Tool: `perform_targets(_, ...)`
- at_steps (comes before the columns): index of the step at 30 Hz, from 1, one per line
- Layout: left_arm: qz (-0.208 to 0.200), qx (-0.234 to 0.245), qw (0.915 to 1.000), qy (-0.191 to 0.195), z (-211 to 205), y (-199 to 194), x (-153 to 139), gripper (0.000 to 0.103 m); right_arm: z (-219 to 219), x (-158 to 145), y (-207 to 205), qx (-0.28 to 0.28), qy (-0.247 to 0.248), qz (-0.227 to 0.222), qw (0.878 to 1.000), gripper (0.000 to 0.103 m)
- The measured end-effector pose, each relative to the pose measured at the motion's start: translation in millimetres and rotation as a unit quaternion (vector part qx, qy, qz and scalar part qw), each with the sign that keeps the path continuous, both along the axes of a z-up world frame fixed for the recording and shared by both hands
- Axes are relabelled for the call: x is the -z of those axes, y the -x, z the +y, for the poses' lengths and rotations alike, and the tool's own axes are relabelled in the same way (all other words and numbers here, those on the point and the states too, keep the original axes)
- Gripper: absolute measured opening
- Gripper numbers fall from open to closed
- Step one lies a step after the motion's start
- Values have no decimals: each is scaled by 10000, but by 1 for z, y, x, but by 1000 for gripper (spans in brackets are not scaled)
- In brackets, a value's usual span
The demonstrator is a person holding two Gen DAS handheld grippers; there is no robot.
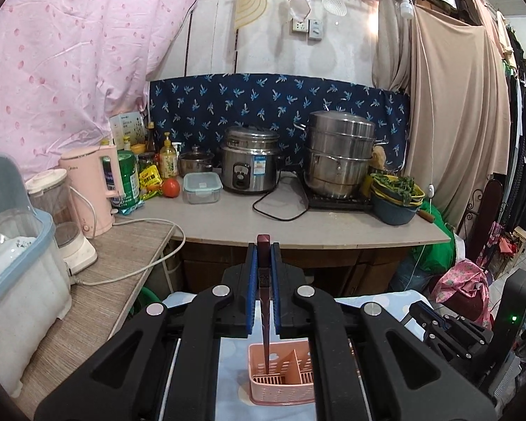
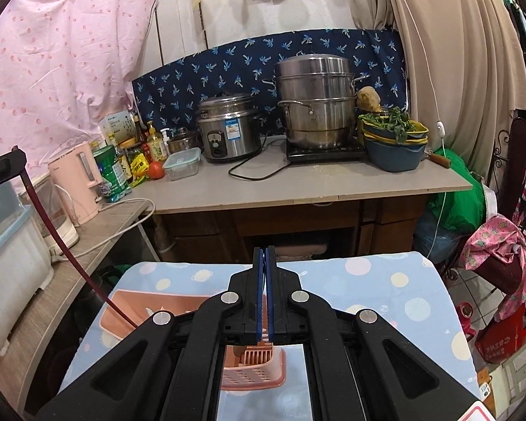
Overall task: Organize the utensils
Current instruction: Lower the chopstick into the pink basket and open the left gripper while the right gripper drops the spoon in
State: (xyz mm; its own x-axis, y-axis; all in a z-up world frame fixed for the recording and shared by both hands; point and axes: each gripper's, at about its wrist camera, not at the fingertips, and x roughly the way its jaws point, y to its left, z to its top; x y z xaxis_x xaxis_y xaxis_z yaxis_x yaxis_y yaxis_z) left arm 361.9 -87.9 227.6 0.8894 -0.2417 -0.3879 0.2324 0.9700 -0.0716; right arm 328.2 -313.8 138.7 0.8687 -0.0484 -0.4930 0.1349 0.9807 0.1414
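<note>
A dark red chopstick (image 1: 264,280) is clamped between the blue pads of my left gripper (image 1: 264,249). It hangs with its tip inside the left compartment of a pink slotted utensil basket (image 1: 280,386). In the right wrist view the same chopstick (image 2: 52,231) slants down from the left gripper (image 2: 0,168) into the pink basket (image 2: 129,303). My right gripper (image 2: 265,251) is shut with nothing between its pads, and hovers over the basket's right part. It also shows at the right edge as the right gripper (image 1: 435,319).
The basket stands on a small table with a light blue dotted cloth (image 2: 368,280). Behind is a counter (image 1: 298,224) with a rice cooker (image 1: 249,161), a steel steamer pot (image 1: 336,154) and stacked bowls of greens (image 1: 396,196). A dish rack (image 1: 14,252) and pink kettle (image 1: 91,189) stand left.
</note>
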Motion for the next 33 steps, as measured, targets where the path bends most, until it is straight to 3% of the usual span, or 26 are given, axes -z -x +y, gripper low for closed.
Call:
perform_targets(8,170,-1,9998,62,3,-6,13,7,2,9,-2,-14,29,43,10000,7)
perform_targets(10,185,-48,9998,87,5,-5,13,12,2,9,2,-8,41,14,10000,17)
perform_targets(12,201,-73,9997,146,7,-4,13,31,2,7,6,0,44,-28,10000,26)
perform_targets(17,136,-132,9997,133,13,8,10,35,0,0,24,33,58,-112,9999,30)
perform_targets(20,142,-131,9997,156,19,18,7,36,-1,-5,39,39,9,-128,9999,30)
perform_targets(24,120,-91,9998,160,26,38,4,45,-1,-9,66,37,-14,-149,9999,31)
perform_targets(33,308,56,9995,-46,39,95,17,46,9,5,142,21,-88,-33,10000,39)
